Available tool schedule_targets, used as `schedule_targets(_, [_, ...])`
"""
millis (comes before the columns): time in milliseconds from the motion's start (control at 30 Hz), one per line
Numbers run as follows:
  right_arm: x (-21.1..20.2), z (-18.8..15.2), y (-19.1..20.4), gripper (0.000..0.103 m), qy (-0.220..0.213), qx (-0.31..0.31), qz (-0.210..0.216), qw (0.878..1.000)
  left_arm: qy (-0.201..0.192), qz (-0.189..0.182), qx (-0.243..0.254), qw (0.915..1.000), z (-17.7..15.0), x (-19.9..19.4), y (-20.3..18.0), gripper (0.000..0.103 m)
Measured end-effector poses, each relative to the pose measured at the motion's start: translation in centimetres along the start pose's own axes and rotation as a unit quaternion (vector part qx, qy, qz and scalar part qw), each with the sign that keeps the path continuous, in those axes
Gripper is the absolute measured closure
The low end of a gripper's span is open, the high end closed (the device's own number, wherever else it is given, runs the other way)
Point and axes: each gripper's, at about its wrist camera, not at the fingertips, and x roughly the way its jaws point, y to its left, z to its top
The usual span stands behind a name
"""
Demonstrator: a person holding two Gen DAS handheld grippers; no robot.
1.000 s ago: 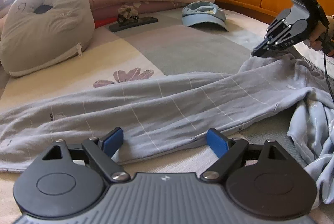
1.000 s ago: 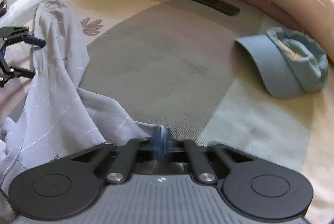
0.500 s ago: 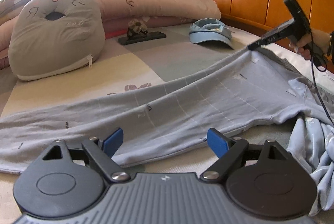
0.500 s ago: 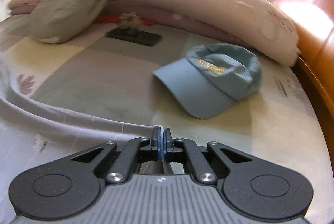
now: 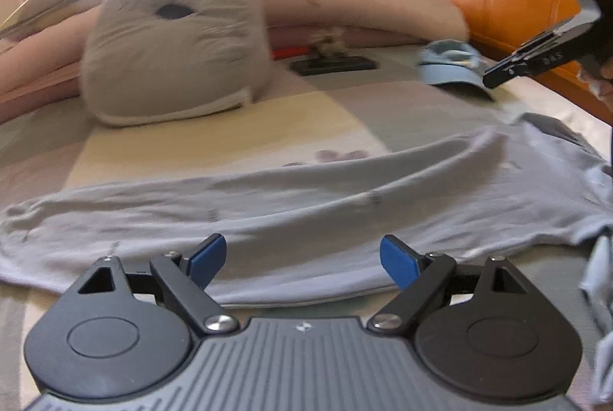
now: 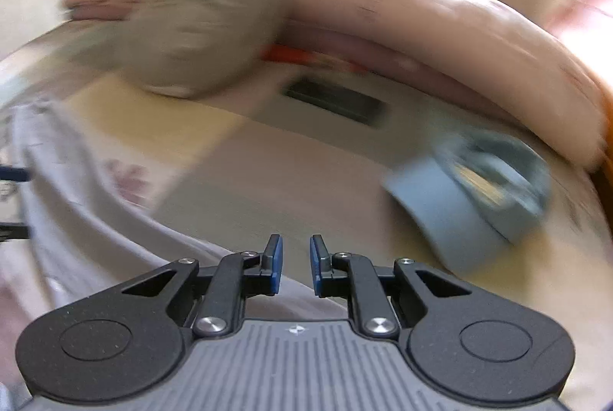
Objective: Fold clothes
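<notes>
- Right gripper [image 6: 294, 265] hangs above the bed with its jaws opening, only a narrow gap so far, and nothing sits between the blue pads; the cloth lies below and behind them.
- Left gripper [image 5: 302, 259] stands wide and empty, low over the near edge of the grey garment [image 5: 306, 204], not touching it as far as I can see.
- That garment is stretched long across the bedspread [image 5: 230, 138], running left to right, its right end bunched up against a second, paler piece of clothing [image 5: 597, 280].
- From the left view the right gripper shows at far right, lifted clear of the cloth, near the blue cap [image 5: 454, 66].
- Risk: the freshly laid right end may slump or crease, since no pad pins it; a fold made over that would come out crooked.
- Risk: the left jaws could scoop up bedspread along with the hem if they close too low.
- Both views are smeared by motion, so the exact lie of the far hem is uncertain.
</notes>
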Motion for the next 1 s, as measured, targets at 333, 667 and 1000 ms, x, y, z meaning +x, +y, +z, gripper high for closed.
schedule_targets(333, [8.6, 5.2, 10.0, 0.085, 0.026, -0.079, 0.102, 0.991, 0.009, 0.009, -0.034, 0.9994, -0.5, 0.3, 2.7, 0.015])
schedule_targets(667, [10.7, 3.1, 15.6, 0.084, 0.046, -0.145, 0.127, 0.980, 0.002, 0.004, -0.047, 0.9989, -0.4, 0.0, 3.3, 0.015])
schedule_targets(1000, [10.5, 5.5, 13.1, 0.067, 0.002, -0.085, 0.152, 0.985, 0.000, 0.000, -0.051, 0.9987, -0.5, -0.1, 3.7, 0.015])
